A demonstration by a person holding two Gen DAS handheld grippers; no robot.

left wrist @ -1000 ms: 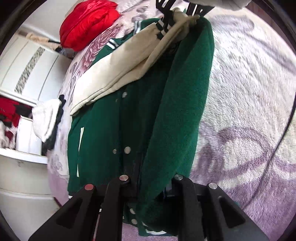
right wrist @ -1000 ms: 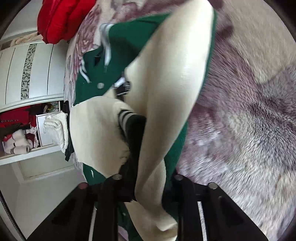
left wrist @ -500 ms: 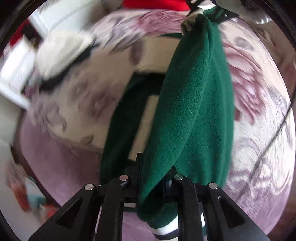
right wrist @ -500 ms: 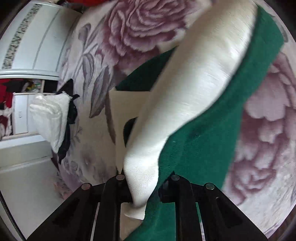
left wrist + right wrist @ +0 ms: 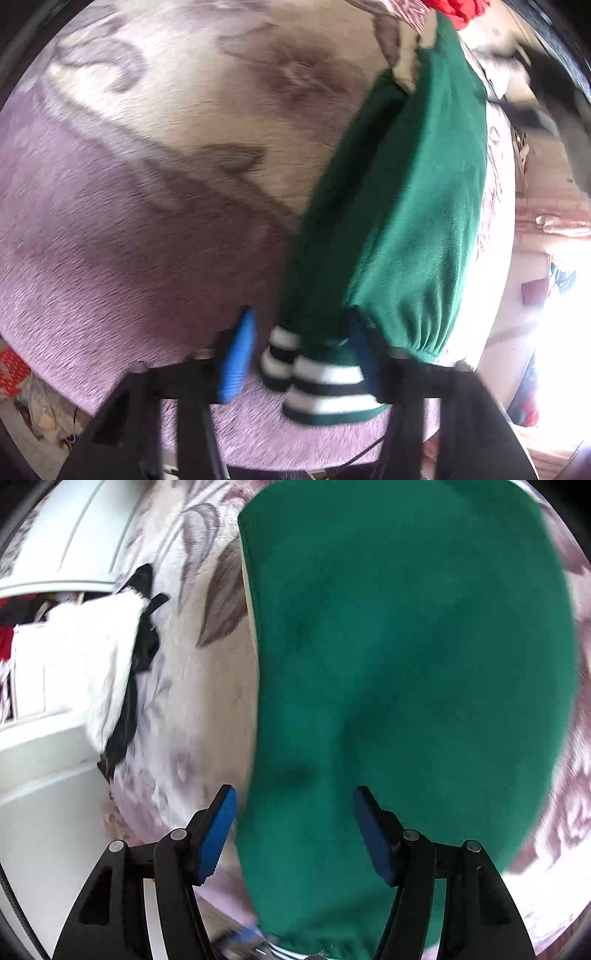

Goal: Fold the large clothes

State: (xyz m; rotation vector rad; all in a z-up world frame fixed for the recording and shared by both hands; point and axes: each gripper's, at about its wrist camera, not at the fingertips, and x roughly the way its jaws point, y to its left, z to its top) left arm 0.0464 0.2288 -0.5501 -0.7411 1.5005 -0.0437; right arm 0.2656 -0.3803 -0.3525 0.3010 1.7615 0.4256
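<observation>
A green jacket (image 5: 406, 646) with cream sleeves and a black-and-white striped hem lies folded on the floral bed blanket (image 5: 192, 701). In the right wrist view my right gripper (image 5: 295, 827) is open, its blue pads apart just above the green back of the jacket. In the left wrist view my left gripper (image 5: 299, 354) is open, and the striped hem (image 5: 325, 373) and green body (image 5: 413, 206) lie between its blue pads (image 5: 238, 358). The cream sleeves are mostly hidden under the fold.
A white and black garment (image 5: 110, 657) hangs over the bed's left edge beside white cupboards (image 5: 48, 757). A red item (image 5: 461, 11) sits at the far end of the bed. The blanket (image 5: 147, 184) stretches left of the jacket.
Both grippers have opened and let go of the jacket. The lifted green half has come down flat over the cream sleeves onto the bed.
</observation>
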